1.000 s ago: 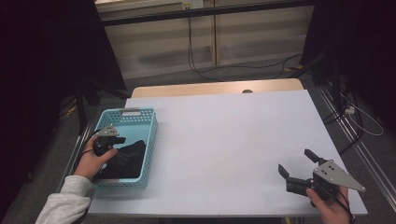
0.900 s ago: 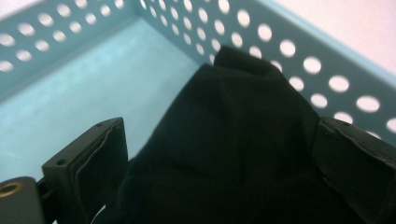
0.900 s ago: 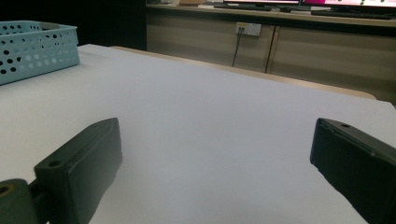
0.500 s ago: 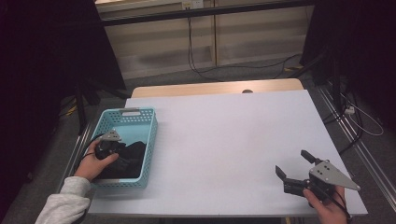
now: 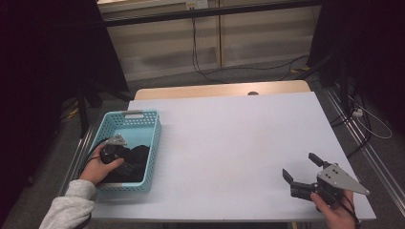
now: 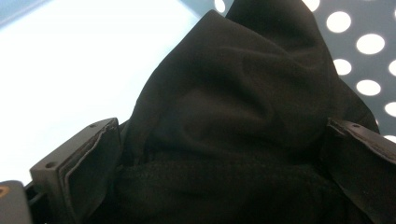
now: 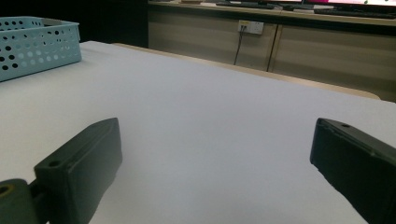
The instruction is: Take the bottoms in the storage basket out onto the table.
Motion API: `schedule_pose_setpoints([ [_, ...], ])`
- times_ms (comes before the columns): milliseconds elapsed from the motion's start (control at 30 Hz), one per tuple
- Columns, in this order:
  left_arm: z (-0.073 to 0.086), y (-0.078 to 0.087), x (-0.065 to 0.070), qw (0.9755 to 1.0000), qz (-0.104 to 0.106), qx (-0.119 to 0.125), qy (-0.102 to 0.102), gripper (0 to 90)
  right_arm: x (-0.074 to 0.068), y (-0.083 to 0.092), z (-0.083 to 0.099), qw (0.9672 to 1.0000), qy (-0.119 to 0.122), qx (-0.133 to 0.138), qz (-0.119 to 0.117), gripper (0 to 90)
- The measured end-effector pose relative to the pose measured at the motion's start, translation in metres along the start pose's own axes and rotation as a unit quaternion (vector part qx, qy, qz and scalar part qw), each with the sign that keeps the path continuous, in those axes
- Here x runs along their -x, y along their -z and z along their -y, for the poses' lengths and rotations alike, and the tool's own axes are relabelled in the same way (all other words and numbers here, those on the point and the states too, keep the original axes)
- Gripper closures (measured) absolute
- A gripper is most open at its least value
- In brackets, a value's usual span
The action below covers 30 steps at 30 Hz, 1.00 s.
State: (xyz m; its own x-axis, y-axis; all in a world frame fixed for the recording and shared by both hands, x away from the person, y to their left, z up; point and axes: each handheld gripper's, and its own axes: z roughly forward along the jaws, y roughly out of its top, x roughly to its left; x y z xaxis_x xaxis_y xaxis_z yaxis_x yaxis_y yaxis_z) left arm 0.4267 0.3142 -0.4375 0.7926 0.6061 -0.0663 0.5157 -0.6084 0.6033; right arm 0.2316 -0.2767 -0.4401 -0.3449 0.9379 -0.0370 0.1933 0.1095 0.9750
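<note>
A light blue perforated basket (image 5: 138, 117) stands at the table's left edge, with a black cloth (image 5: 137, 158) bunched in its near half. My left gripper (image 5: 123, 160) reaches down into the basket and is pressed into that cloth. In the left gripper view the black cloth (image 6: 233, 116) bulges between the two jaws, which stand wide apart. My right gripper (image 5: 300, 164) hovers low over the table's near right corner, open, with nothing between its jaws. The right gripper view shows bare table between the jaws of the right gripper (image 7: 215, 154) and the basket (image 7: 32, 42) far off at the left.
The white table (image 5: 229, 133) spreads between the two grippers. A wooden strip (image 5: 215, 89) runs along its far edge. Cables lie on the floor behind, and dark stands flank both sides of the table.
My left gripper has moved toward the near end of the basket and sunk into the black cloth. The right gripper has shifted slightly left.
</note>
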Motion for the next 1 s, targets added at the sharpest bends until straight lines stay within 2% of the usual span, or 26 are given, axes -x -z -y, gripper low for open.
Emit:
schedule_pose_setpoints([
  [167, 0.000, -0.003, -0.001, 1.0000, 0.007, -0.004, 0.004, 0.1, 0.000, 0.000, 0.000, 1.0000, 0.001, 0.002, 0.001, 1.4],
  [233, 0.000, -0.003, -0.001, 1.0000, 0.005, -0.007, -0.004, 0.1, -0.001, 0.001, -0.001, 1.0000, 0.004, 0.005, 0.004, 1.4],
  [333, -0.001, -0.003, -0.002, 0.9999, 0.009, -0.007, -0.002, 0.1, -0.001, 0.001, -0.002, 1.0000, 0.005, 0.006, 0.004, 1.4],
  [367, 0.000, -0.003, -0.003, 0.9999, 0.011, -0.006, 0.001, 0.1, -0.001, 0.001, -0.002, 1.0000, 0.005, 0.006, 0.005, 1.4],
  [400, 0.001, -0.003, -0.004, 0.9997, 0.019, -0.003, 0.013, 0.1, -0.001, 0.001, -0.001, 1.0000, 0.004, 0.005, 0.006, 1.4],
  [467, 0.002, -0.003, -0.004, 0.9996, 0.023, 0.000, 0.018, 0.2, -0.001, 0.001, -0.001, 1.0000, 0.004, 0.004, 0.005, 1.4],
  [533, 0.001, -0.001, -0.006, 0.9996, 0.025, 0.000, 0.012, 0.1, -0.001, 0.002, -0.001, 1.0000, 0.006, 0.006, 0.005, 1.4],
  [767, 0.000, 0.007, -0.009, 0.9989, 0.037, 0.003, 0.028, 1.7, 0.000, 0.002, -0.002, 0.9999, 0.004, 0.005, 0.009, 1.4],
  [867, -0.002, 0.012, -0.006, 0.9992, 0.040, -0.007, 0.008, 2.3, 0.001, 0.002, -0.002, 0.9999, 0.004, 0.007, 0.008, 1.4],
  [900, -0.002, 0.012, -0.006, 0.9992, 0.040, -0.007, 0.008, 2.3, 0.001, 0.002, -0.002, 0.9999, 0.004, 0.007, 0.008, 1.4],
  [933, -0.003, 0.013, -0.003, 0.9989, 0.041, -0.021, -0.006, 2.3, 0.001, 0.003, -0.002, 0.9999, 0.004, 0.006, 0.009, 1.4],
  [967, -0.003, 0.013, -0.003, 0.9989, 0.041, -0.021, -0.006, 2.2, 0.001, 0.003, -0.002, 0.9999, 0.004, 0.006, 0.009, 1.4],
  [1000, -0.003, 0.013, -0.001, 0.9987, 0.038, -0.031, -0.015, 2.2, 0.001, 0.003, -0.002, 0.9999, 0.004, 0.007, 0.009, 1.4],
])
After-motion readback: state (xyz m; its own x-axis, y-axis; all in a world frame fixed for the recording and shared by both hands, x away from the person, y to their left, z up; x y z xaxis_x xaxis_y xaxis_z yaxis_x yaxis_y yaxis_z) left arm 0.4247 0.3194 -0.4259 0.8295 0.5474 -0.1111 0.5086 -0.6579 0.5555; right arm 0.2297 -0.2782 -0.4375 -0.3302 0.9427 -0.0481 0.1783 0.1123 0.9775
